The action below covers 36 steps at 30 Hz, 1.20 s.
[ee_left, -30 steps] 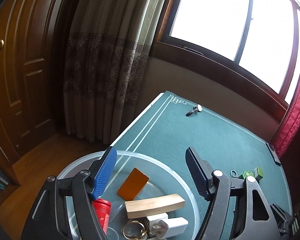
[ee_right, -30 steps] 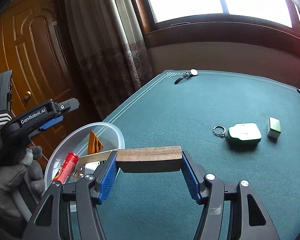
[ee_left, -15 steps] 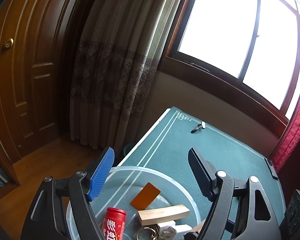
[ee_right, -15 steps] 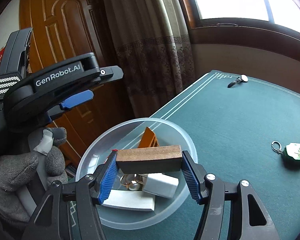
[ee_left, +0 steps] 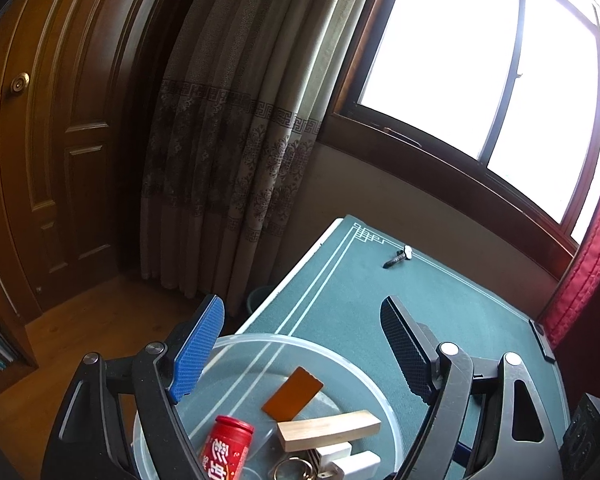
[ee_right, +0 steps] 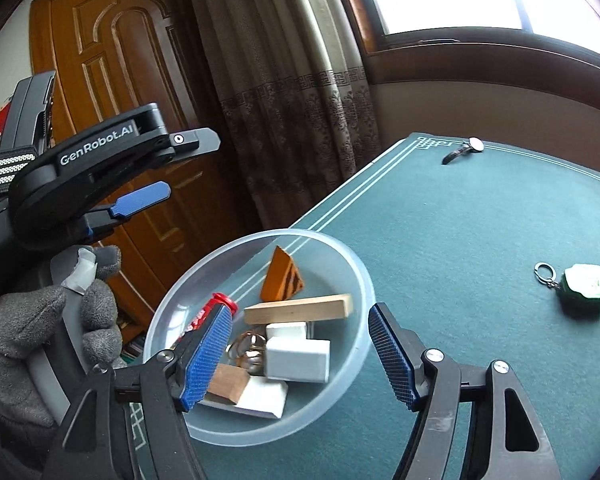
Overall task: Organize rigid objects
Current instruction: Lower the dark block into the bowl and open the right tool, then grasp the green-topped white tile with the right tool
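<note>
Spread wide and empty, the right gripper (ee_right: 302, 344) hangs over the clear plastic bowl (ee_right: 352, 268) at the corner of the green table (ee_right: 460, 240). A dark wooden block (ee_right: 228, 384) lies in the bowl beside white boxes (ee_right: 298, 358), a pale wood strip (ee_right: 300, 309), a red can (ee_right: 210, 308) and an orange card (ee_right: 282, 276). Nearby, the left gripper (ee_left: 302, 348) is open too, held in a grey-gloved hand (ee_right: 32, 328). A green keyring tag (ee_right: 584, 288) and a watch (ee_right: 466, 148) lie farther off.

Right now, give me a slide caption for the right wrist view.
Open right gripper above a clear plastic bowl of sorted items, a dark wooden block lying inside; green keychain box waits on the green table.
</note>
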Motion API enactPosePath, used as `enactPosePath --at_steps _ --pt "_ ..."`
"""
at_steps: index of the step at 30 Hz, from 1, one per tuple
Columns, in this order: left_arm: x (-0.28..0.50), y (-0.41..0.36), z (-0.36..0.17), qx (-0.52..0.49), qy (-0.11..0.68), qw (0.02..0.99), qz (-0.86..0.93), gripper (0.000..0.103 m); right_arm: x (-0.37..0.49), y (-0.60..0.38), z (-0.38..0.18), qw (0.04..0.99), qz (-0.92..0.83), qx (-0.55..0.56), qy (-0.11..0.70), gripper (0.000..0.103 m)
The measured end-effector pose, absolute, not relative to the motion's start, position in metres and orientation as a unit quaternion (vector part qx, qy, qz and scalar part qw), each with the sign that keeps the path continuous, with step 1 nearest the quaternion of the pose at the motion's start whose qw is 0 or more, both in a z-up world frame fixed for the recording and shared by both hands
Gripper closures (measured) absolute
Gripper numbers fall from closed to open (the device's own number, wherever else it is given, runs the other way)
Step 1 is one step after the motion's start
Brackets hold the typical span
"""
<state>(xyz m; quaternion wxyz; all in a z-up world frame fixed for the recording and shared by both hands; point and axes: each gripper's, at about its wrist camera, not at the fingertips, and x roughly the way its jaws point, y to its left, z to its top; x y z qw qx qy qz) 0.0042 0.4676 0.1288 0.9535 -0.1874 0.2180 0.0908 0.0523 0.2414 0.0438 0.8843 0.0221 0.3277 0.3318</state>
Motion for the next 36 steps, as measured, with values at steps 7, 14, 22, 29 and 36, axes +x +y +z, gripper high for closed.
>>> enactPosePath --at_steps 7,14,22,29,36 --pt "0.021 0.429 0.114 -0.161 0.252 0.953 0.05 0.021 0.058 0.2 0.033 0.901 0.265 0.038 0.343 0.029" --pt "0.028 0.398 0.102 -0.139 0.275 0.951 0.023 0.021 0.063 0.151 0.028 0.914 0.197 0.048 0.351 0.029" --pt "0.032 0.365 0.092 -0.123 0.299 0.946 -0.018 0.021 0.078 0.088 0.023 0.924 0.107 0.067 0.362 0.029" --pt "0.03 0.333 0.083 -0.102 0.316 0.942 -0.058 0.02 0.089 0.05 0.02 0.93 0.052 0.074 0.356 0.029" --pt "0.027 0.31 0.075 -0.09 0.33 0.936 -0.087 0.02 0.112 0.026 0.02 0.931 0.017 0.087 0.355 0.029"
